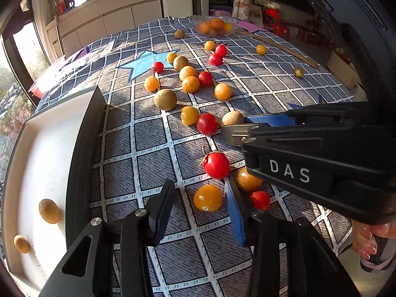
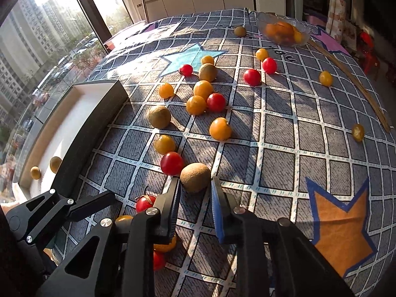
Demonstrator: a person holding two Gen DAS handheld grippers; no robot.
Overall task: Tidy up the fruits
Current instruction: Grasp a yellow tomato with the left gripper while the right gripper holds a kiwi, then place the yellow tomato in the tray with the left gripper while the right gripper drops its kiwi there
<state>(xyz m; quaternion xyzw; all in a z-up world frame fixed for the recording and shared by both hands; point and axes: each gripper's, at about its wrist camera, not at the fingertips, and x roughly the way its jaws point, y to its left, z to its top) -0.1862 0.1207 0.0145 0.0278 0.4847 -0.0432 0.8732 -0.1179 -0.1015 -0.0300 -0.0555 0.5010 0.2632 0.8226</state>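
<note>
Longan (image 2: 195, 177), the brown round one, sits right at the tips of your right gripper (image 2: 195, 185), just ahead of the two fingers and centred on the gap between them; the left wrist view shows the same fruit (image 1: 232, 118) touching or nearly touching the blue pad. Your right gripper's jaws stand apart, wider than the fruit and not yet closed on it. Being round, it has no long axis to line up with, so what matters is only that it lies straight ahead of the claw: a short push forward should bring the pads to either side of it, I judge.

Watch the red cherry tomato (image 2: 172, 163) touching the longan on its left side, toward the white tray (image 2: 81, 89); the left finger has to slip between the two, and could roll either one.

Your left gripper (image 1: 198, 198) is also spread wide and holds nothing, hovering over an orange cherry tomato (image 1: 208, 198) nearer your edge of the checked tablecloth (image 1: 148, 153).

Two longans (image 1: 49, 210) already lie in the white tray at the table's left edge, so this one likely belongs there. The glass bowl (image 2: 259, 17) at the far edge holds orange fruit.
</note>
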